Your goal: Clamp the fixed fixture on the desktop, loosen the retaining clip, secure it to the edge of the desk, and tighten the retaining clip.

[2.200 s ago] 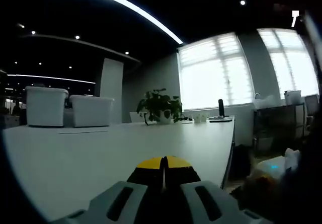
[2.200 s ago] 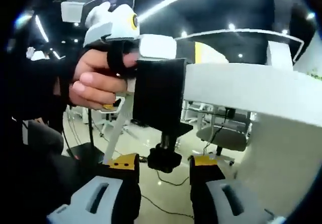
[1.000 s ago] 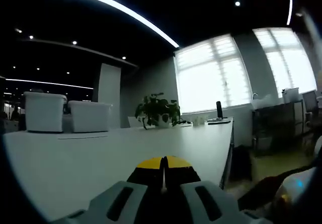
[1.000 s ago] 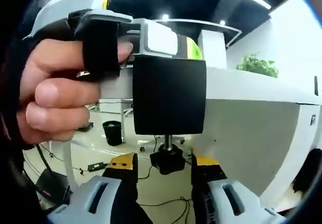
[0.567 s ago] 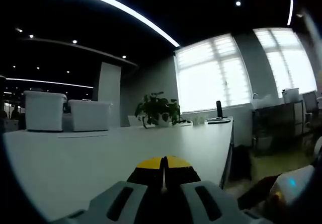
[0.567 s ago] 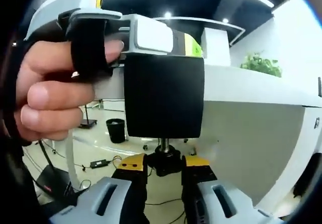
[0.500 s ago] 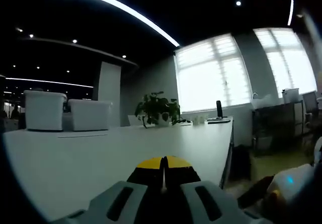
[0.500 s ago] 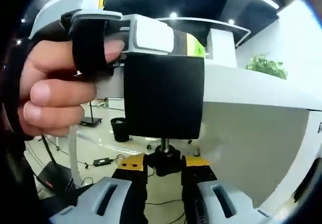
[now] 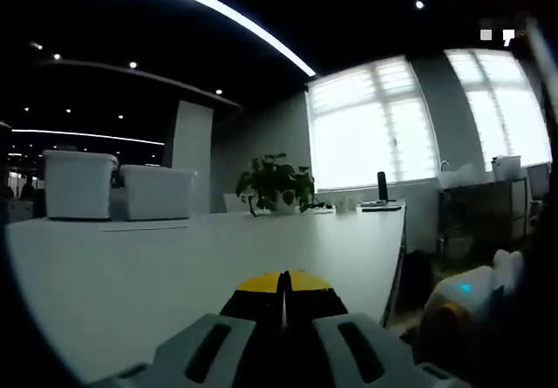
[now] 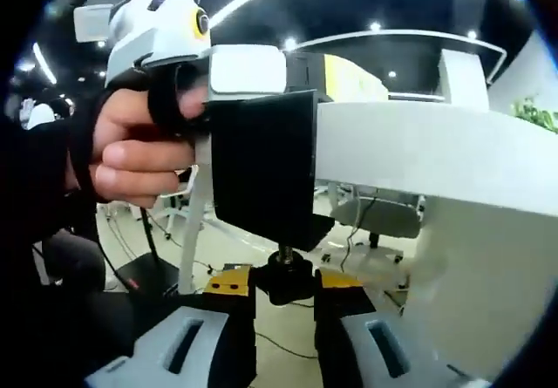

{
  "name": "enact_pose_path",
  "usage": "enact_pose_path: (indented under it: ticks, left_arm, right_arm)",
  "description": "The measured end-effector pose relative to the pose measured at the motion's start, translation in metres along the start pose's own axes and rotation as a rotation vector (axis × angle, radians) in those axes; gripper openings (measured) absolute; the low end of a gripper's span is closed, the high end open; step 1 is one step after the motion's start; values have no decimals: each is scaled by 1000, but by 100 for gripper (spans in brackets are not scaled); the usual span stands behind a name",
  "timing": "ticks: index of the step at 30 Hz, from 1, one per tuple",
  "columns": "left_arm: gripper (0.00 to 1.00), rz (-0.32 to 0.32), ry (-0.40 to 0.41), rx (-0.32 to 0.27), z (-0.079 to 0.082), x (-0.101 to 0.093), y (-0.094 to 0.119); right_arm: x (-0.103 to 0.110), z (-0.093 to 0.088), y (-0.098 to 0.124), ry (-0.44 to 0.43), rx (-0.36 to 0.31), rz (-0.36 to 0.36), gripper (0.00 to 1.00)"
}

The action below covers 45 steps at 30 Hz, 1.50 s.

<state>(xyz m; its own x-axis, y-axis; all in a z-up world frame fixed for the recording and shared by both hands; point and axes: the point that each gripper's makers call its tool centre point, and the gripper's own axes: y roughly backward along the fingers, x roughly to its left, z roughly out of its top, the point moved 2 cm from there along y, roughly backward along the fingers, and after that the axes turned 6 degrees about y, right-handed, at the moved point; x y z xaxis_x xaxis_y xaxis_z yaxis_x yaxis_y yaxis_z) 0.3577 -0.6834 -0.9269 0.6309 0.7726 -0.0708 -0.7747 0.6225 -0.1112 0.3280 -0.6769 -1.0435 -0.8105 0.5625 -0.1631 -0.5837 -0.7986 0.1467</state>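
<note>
A black clamp fixture (image 10: 261, 166) hangs on the edge of the white desk (image 10: 418, 153). Its threaded screw ends in a black knob (image 10: 283, 279) below. My right gripper (image 10: 285, 281) is shut on that knob, one yellow tip on each side. A hand (image 10: 139, 157) holds my left gripper (image 10: 344, 78) flat on the desktop, right above the fixture. In the left gripper view my left gripper (image 9: 283, 283) is shut, its yellow tips together over the desktop (image 9: 174, 257), with nothing showing between them.
Two white bins (image 9: 78, 183) and a potted plant (image 9: 277, 183) stand at the desk's far side. The desk edge (image 9: 397, 266) drops off to the right, where part of the right gripper (image 9: 462, 305) shows. Chairs and cables lie on the floor (image 10: 366, 222) under the desk.
The right jaws closed onto the screw knob about a second ago and stay on it. The right view has since rolled and shifted. The left view barely moved.
</note>
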Motion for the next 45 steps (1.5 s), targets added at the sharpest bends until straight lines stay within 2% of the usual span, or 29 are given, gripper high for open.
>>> enact_pose_path:
  ticks: [3,6,13,20,26,29,33,34,36,40,42,45]
  left_arm:
    - [1,0,3,2,0,0,0]
    - [1,1,6,5,-1,1,-1]
    - [1,0,2,1,-1,1,-1]
    - [1,-2,3,2,-2,0,-1]
    - [1,-4,4,3,-2,-1,-1]
    - [1,-4,4,3,-2,-1,-1]
    - [1,-1,13,11,-2,-1,-1]
    - [1,0,12,10,-2,-1,-1]
    - [1,0,11,8,-2,-1,-1]
    - [1,0,0,-3,0,-1,0]
    - [1,0,-9,-14,1,-1,1]
    - [1,-1,-22,-31,3,-1,1]
  right_arm:
    - [-1,-1,-2,24,-40,96,23]
    - [-2,-2,-4,62,-80,160,23]
    - [-1,-4,-5,39,-136,298,23]
    - [5,-3,-3,51,-168,329,23]
    - [7,-3,-4,48,-154,317,24]
    - [3,-1,-2,121,-150,272,26]
    - [4,-1,5,130,-95,183,28]
    - [3,-3,7,116,-68,117,30]
    - [4,-1,11,95,-37,45,32]
    - [11,5,18,9,-16,-88,38]
    - [19,7,18,19,2,-146,44]
    - [25,7,16,-34,20,-288,51]
